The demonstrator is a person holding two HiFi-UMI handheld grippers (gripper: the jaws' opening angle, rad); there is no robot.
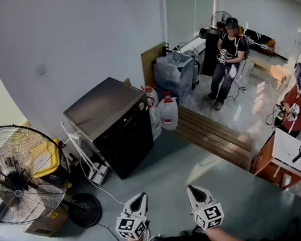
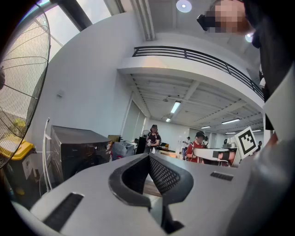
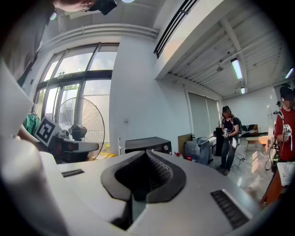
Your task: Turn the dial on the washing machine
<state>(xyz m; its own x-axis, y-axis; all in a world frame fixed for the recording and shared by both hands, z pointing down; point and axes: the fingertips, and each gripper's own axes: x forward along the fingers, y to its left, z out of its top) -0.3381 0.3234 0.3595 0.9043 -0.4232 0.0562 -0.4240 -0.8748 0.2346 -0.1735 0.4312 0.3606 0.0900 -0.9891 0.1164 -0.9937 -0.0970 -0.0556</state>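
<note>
Both pairs of jaws were clenched with nothing between them. The left gripper [image 2: 148, 156] showed its two tips meeting in the left gripper view. The right gripper [image 3: 146, 152] showed the same in the right gripper view. In the head view the two grippers were held side by side, level, low in front of the person and over the grey floor [image 1: 167, 183]. They pointed toward the washing machine [image 1: 113, 123] and were well apart from it.

That black, box-shaped machine stood on the floor against the white wall [image 1: 67, 39]. Its dial [image 3: 166, 147] was a small pale knob at the right end of the front's top strip, and neither gripper touched it. A large standing fan [image 1: 13, 176] was to the machine's left. A few plastic water jugs with red caps [image 1: 167, 113] stood just beside its right side. Farther off lay a low wooden platform [image 1: 213, 134]. Beyond it a person in black [image 1: 227, 60] was standing, and a person in a red shirt [image 1: 300, 105] was near the right edge.
</note>
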